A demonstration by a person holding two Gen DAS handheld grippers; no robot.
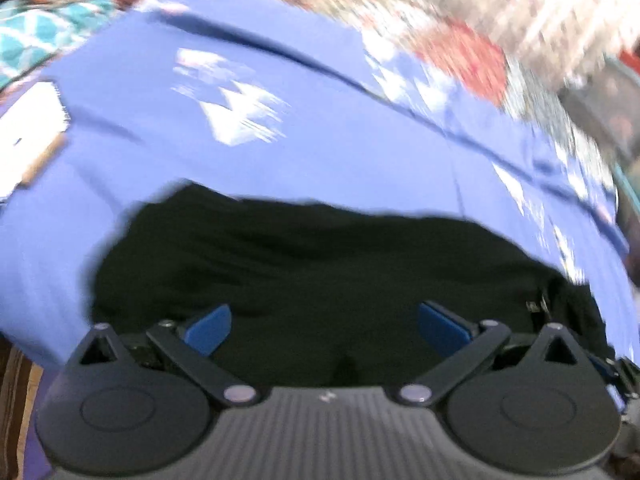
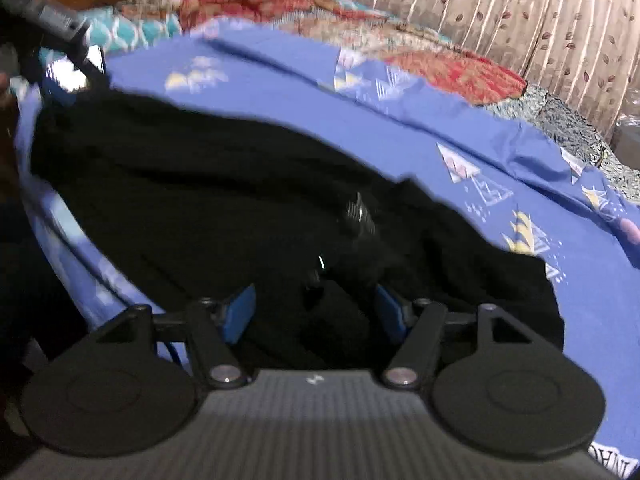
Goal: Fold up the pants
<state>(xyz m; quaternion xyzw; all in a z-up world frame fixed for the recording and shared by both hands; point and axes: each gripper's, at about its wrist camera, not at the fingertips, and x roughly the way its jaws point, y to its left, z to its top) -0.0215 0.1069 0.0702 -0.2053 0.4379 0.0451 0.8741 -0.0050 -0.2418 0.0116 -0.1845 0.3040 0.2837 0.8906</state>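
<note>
Black pants lie spread on a blue patterned bedsheet. In the right wrist view the pants stretch from near the gripper to the upper left, with a metal clasp at the waistband. My left gripper is open just above the dark fabric, blue pads apart. My right gripper is open over the waistband area, with fabric between the pads. The left gripper shows at the far upper left in the right wrist view, at the pants' far end.
A red and teal patterned blanket is bunched along the bed's far side. A beige leaf-print curtain hangs behind it. A white object lies at the sheet's left edge. The bed's near edge runs lower left.
</note>
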